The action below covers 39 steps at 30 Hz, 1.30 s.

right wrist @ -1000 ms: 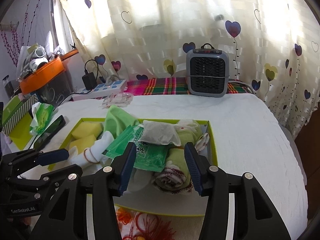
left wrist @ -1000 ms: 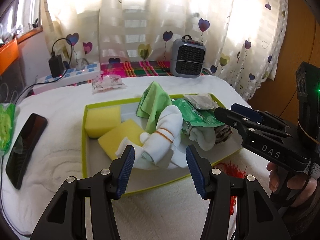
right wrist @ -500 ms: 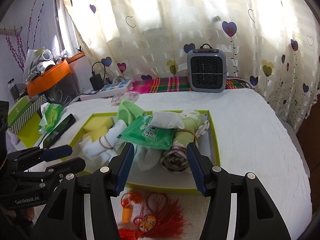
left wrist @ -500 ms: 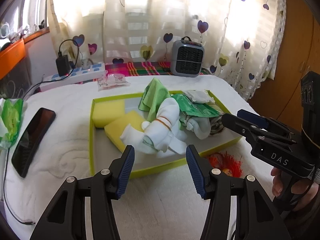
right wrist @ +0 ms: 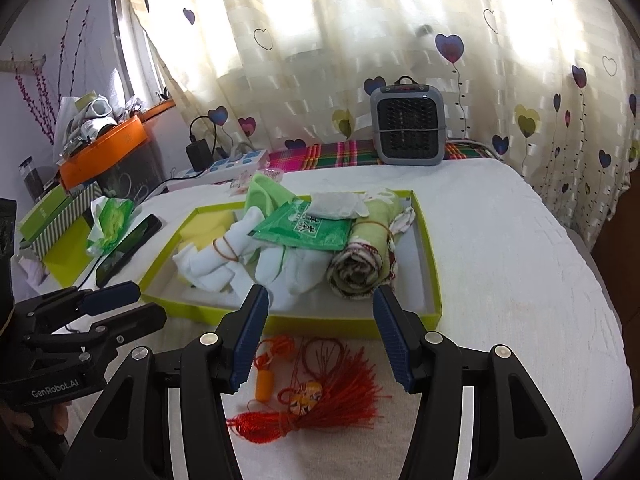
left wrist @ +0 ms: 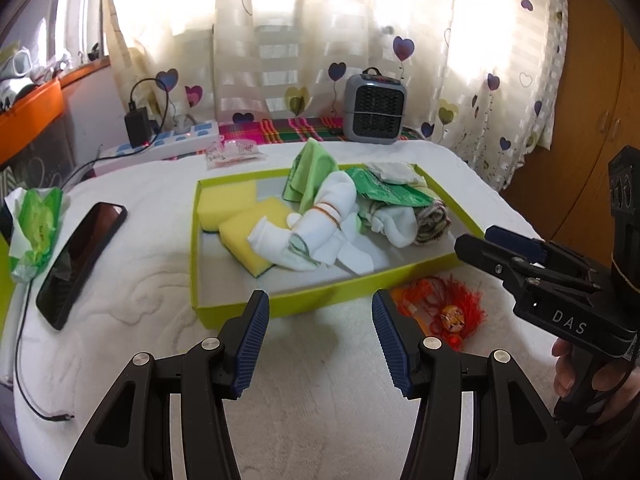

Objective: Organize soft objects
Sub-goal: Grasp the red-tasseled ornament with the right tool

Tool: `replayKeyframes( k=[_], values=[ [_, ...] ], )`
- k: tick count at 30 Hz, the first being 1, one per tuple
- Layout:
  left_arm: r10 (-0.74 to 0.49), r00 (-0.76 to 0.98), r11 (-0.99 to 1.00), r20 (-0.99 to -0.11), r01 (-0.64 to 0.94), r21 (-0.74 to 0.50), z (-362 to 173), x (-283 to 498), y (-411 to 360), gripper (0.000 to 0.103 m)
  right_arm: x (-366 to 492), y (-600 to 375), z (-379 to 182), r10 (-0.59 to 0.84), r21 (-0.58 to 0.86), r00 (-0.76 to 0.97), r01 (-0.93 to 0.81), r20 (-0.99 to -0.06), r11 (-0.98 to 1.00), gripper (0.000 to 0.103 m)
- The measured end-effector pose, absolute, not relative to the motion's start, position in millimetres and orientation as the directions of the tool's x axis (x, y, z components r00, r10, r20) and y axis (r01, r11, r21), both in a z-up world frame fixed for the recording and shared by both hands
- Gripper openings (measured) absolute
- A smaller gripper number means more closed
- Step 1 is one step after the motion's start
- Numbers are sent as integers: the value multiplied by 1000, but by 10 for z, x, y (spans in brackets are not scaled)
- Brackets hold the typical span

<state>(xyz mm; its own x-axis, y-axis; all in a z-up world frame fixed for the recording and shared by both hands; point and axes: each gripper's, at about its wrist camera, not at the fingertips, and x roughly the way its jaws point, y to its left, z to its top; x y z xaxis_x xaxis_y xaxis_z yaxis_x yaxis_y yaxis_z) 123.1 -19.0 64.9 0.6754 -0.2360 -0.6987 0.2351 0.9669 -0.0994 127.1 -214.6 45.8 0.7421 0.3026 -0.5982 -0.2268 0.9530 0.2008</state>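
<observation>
A yellow-green tray (left wrist: 328, 294) (right wrist: 428, 240) on the white bed holds soft things: two yellow sponges (left wrist: 244, 228), white socks tied with a rubber band (left wrist: 320, 232) (right wrist: 216, 256), a green cloth (left wrist: 310, 172), a green packet (right wrist: 308, 230), a white pouch (right wrist: 338, 206) and a rolled towel (right wrist: 360, 264). My left gripper (left wrist: 318, 344) is open and empty, in front of the tray's near edge. My right gripper (right wrist: 318, 340) is open and empty, above a red tassel ornament (right wrist: 320, 404) (left wrist: 452, 312) on the bed before the tray.
A black phone (left wrist: 80, 256) and a green tissue pack (left wrist: 36, 224) lie left of the tray. A power strip (left wrist: 168, 144), a small wrapped packet (left wrist: 236, 152) and a grey heater (left wrist: 374, 108) stand at the back. An orange bin (right wrist: 104, 152) is far left.
Both grippers have pulled back from over the tray toward the near side of the bed, still open. The red tassel ornament has come into view.
</observation>
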Motion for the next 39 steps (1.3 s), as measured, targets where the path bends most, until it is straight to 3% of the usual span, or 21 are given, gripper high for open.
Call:
replayKeyframes(
  k=[21,34,39],
  values=[
    [-228,670,973,-706,188,-136,429,1053,-44,53,969,-2085,122,215,183,656,-119,-723,976,56],
    [-244,657,969,-713,194,-152,377,1061,-39,53,1037,-2040,27,246,258,621,-72,-744,963,56],
    [-251,653,967,-714,200,-156,366,1063,-40,53,1041,-1995,16,216,223,627,-68,-749,972,56]
  ],
)
